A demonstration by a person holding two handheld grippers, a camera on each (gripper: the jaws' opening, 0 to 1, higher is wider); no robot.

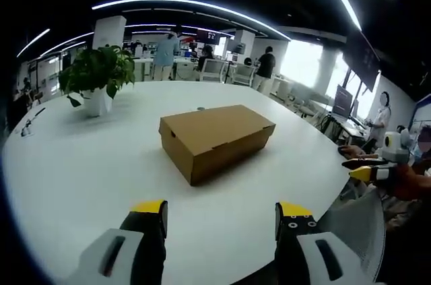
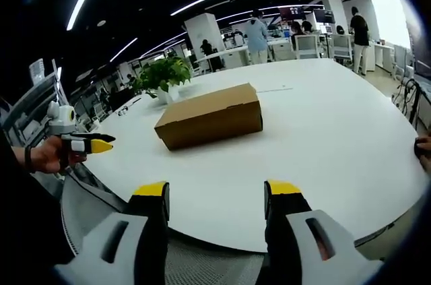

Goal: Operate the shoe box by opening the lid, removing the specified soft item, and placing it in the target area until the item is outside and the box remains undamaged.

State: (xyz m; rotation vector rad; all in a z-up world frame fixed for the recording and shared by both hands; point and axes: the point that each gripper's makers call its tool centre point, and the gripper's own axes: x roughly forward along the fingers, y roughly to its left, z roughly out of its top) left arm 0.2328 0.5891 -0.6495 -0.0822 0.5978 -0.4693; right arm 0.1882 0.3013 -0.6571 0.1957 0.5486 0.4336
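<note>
A closed brown cardboard shoe box (image 1: 215, 139) lies on the big white round table (image 1: 81, 170), its lid down. In the right gripper view the same shoe box (image 2: 210, 116) sits mid-table. My left gripper (image 1: 221, 214) hovers open over the near table edge, well short of the box. My right gripper (image 2: 215, 194) is open too, above the table's rim, nothing between its yellow-tipped fingers. The right gripper's yellow tip (image 1: 367, 172) enters the left gripper view at the right; the left gripper (image 2: 84, 143), held by a hand, shows at the left of the right gripper view.
A potted green plant (image 1: 97, 76) in a white pot stands at the table's far side. A grey chair back (image 2: 101, 214) lies below the table edge. Desks, monitors and several people fill the office behind.
</note>
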